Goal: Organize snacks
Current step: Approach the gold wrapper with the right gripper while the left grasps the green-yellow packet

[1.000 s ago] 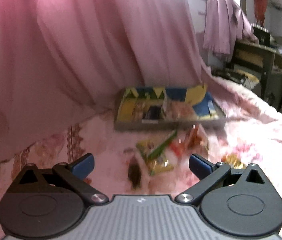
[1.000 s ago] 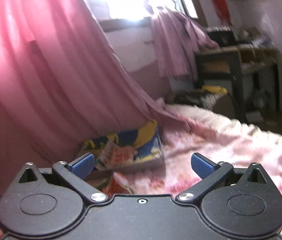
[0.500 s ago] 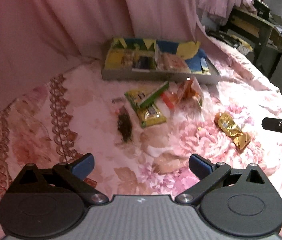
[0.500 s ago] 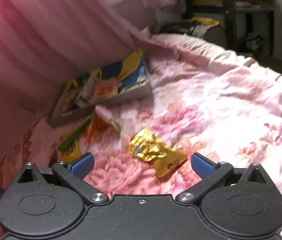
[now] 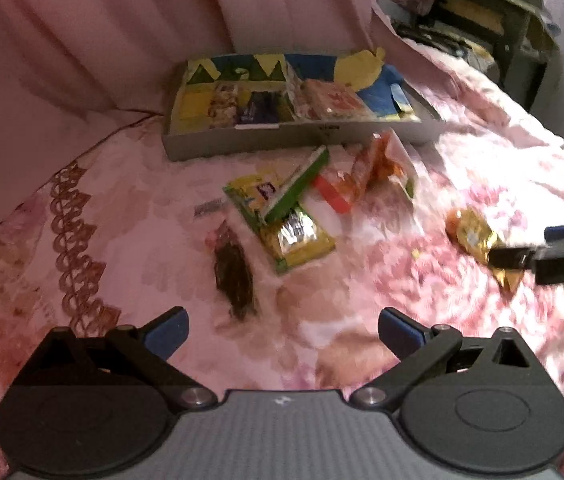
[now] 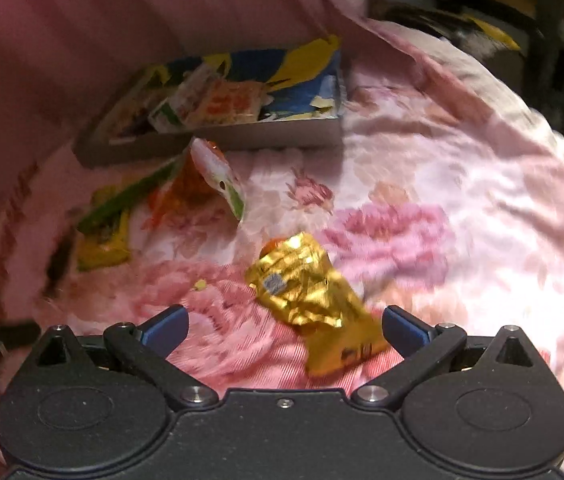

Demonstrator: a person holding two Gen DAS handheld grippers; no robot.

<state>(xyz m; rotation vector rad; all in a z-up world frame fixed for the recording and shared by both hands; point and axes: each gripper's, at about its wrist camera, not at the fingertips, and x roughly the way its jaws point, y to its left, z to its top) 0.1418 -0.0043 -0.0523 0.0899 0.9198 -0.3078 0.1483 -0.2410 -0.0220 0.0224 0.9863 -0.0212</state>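
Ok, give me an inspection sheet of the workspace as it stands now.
Surface: floral pink bedspread, rumpled.
Job's things: gold wrapper just ahead of the right gripper; yellow-green packet, orange packet and dark packet loose on the bedspread; shallow box already holds several snacks.
Clutter: small yellow crumb.
Grippers: left gripper open, empty, above the dark packet; right gripper open, jaws either side of the gold wrapper, not closed.
Cables: nothing seen.
Surroundings: pink curtain behind the box; dark shelving far right.
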